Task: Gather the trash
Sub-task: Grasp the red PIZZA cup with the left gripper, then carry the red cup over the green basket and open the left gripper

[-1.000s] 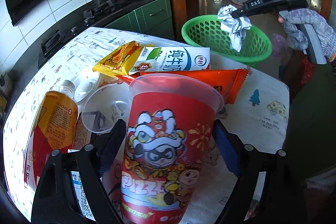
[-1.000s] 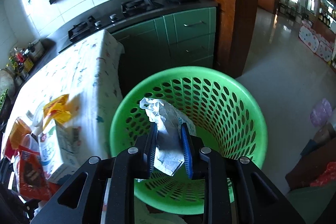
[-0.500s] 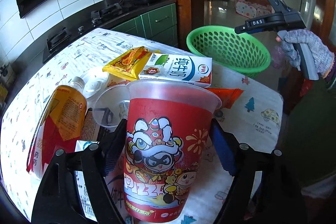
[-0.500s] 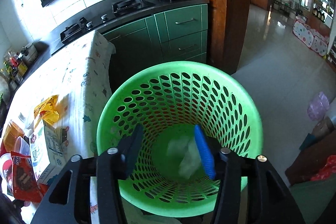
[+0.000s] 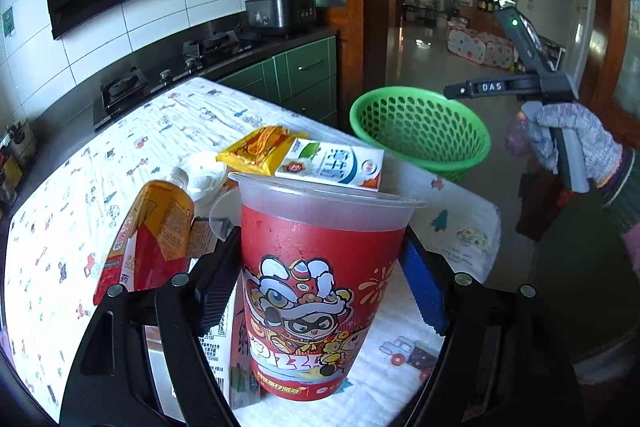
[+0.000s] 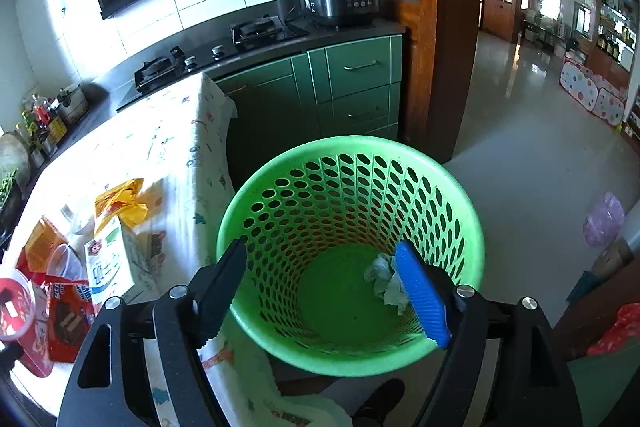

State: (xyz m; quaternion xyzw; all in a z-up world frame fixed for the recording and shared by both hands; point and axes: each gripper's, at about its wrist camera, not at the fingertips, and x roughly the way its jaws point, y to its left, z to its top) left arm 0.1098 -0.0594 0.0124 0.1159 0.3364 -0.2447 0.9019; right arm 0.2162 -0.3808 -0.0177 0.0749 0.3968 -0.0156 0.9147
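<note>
Left gripper (image 5: pixel 320 279): fingers clamped on the red paper cup (image 5: pixel 320 291), black pad on its left wall, blue pad on its right; the grip has tightened a little since a second ago.
Red paper cup: upright, cartoon lion-dance print facing the camera, translucent rim on top; it sits higher against the table than a second ago, and the orange wrapper that showed behind its rim then is now hidden in the left view.
Right gripper (image 6: pixel 324 287): held over the green basket (image 6: pixel 464 211), jaws opening with nothing between them; a second ago they were pinched on the crumpled wrapper (image 6: pixel 386 277).
Crumpled wrapper: now lying on the basket floor, close to the wall on the right side, partly behind the blue finger (image 6: pixel 420 295).
Green basket: on the floor just past the table's end, holding only that wrapper.
Gloved hand (image 5: pixel 572 139): grips the right gripper's handle above the basket rim in the left view; the wrapper no longer hangs from it.
Table (image 5: pixel 120 155): patterned cloth, with a milk carton (image 5: pixel 332 167), a yellow snack packet (image 5: pixel 260 147), a tea bottle (image 5: pixel 148 235) on its side, and a clear plastic cup (image 6: pixel 66 261) lying where they did before.
Red snack packet (image 6: pixel 66 319): by the table's near edge in the right view.
</note>
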